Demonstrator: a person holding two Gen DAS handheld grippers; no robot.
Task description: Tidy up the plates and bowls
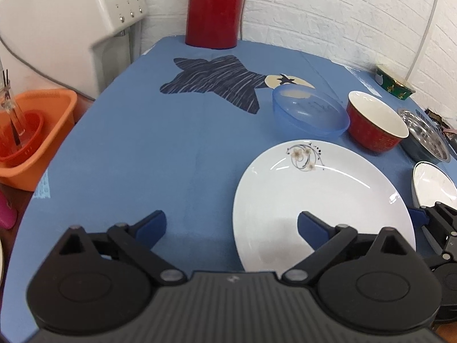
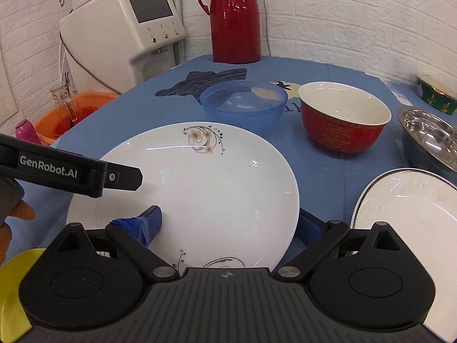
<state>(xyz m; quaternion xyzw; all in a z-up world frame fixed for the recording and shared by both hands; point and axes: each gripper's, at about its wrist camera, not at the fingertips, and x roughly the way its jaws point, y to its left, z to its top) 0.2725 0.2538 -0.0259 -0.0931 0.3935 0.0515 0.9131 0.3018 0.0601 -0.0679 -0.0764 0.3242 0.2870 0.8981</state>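
- The white plate with a flower motif (image 2: 205,183) lies flat on the blue tablecloth (image 1: 142,157), near the front edge of the table.
- The right gripper (image 2: 228,225) has its jaws spread wide; its left blue pad (image 2: 151,223) sits over the plate's face while the other pad is just past the plate's right rim. Whether the pads touch the plate cannot be told.
- The left gripper (image 1: 231,225) is also spread apart and holds nothing; one blue pad (image 1: 311,228) hangs over the plate's near part, the other over bare cloth to the left.
- In the right wrist view, a finger of the left gripper reaches in from the left above the plate's edge, with part of a hand (image 2: 17,214) behind it.
- Behind the plate stand a translucent blue bowl (image 2: 242,105) and, to its right, a red bowl with a white inside (image 2: 342,120), the two close together.
- Further right are a steel bowl (image 2: 428,140) and a second white plate with a dark rim (image 2: 405,200), apart from the flowered plate.
- A red thermos jug (image 2: 234,17) stands at the far edge of the table, before the white brick wall.
- Off the table's left side are a white water dispenser (image 2: 125,34) and an orange basket (image 1: 34,131).
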